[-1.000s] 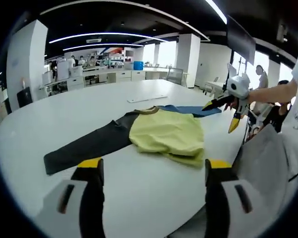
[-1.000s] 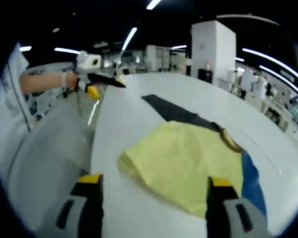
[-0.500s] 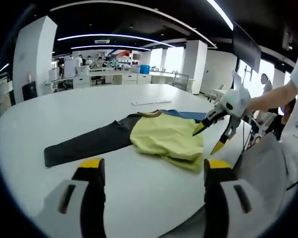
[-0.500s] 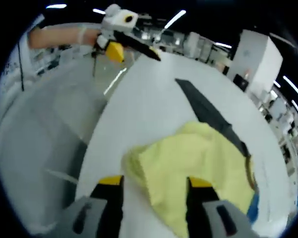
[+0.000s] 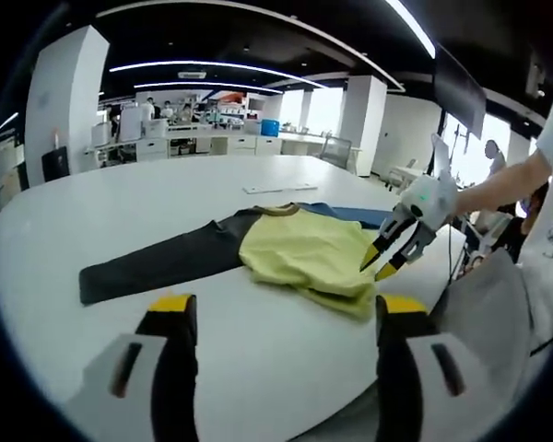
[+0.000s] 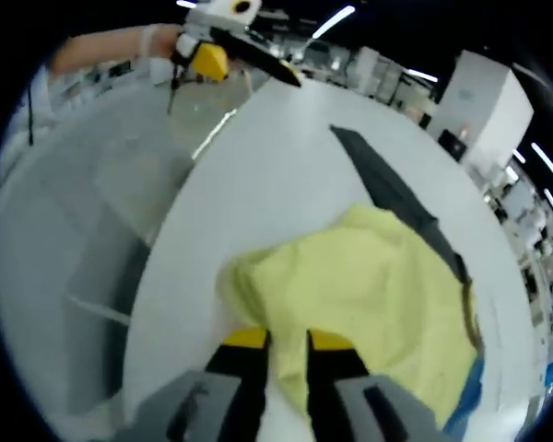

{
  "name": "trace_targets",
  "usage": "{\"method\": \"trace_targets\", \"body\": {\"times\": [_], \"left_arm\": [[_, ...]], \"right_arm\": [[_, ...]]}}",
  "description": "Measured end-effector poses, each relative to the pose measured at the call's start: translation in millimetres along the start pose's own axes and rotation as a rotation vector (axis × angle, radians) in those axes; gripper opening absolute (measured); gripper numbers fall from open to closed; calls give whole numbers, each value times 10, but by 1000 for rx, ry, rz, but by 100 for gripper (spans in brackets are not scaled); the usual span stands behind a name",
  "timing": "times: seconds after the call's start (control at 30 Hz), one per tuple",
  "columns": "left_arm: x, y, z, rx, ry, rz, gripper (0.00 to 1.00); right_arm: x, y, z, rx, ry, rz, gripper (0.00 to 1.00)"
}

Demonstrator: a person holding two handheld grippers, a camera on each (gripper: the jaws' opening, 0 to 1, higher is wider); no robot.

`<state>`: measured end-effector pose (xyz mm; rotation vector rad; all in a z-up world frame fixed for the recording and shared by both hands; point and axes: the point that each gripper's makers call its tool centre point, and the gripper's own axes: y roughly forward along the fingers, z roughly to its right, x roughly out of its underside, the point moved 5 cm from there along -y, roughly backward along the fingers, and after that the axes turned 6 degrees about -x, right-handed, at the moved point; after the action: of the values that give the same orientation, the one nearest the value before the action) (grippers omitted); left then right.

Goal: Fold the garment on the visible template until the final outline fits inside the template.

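Nearby: dark strip (image 5: 161, 262) | blue cloth (image 5: 350, 214) behind yellow garment (image 5: 304, 258)

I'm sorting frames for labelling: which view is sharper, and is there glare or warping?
Left gripper view: crisp; yellow shirt and white table evenly lit, ceiling strip lights bent by the fisheye. Right gripper view: softer, smeared at the edges; table edge curves strongly, shirt still readable, no harsh glare.

Left gripper view looks across the counter (image 5: 258, 368) from its near edge; right gripper view hangs close above the shared yellow garment (image 6: 387, 304).
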<state>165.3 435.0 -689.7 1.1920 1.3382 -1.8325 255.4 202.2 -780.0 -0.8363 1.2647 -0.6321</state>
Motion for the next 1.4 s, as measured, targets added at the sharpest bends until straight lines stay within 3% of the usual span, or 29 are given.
{"method": "trace_targets", "body": {"times": [0.1,0.77,1.13,1.4], "left_arm": [[-8,13,9,5,0,-1,76],[16,141,-11,24,-11,-16,74],[40,181,-8,29,-23,-28,73],[68,241,-92,28,-34,-35,72]], "right_arm": [[-14,-6,0,-4,13,5,0],[-316,-315,264,-94,147,53,0],[-506,-442,770,-57,170,79,0],[-564,-528,1239,26,239,121,0]]}}
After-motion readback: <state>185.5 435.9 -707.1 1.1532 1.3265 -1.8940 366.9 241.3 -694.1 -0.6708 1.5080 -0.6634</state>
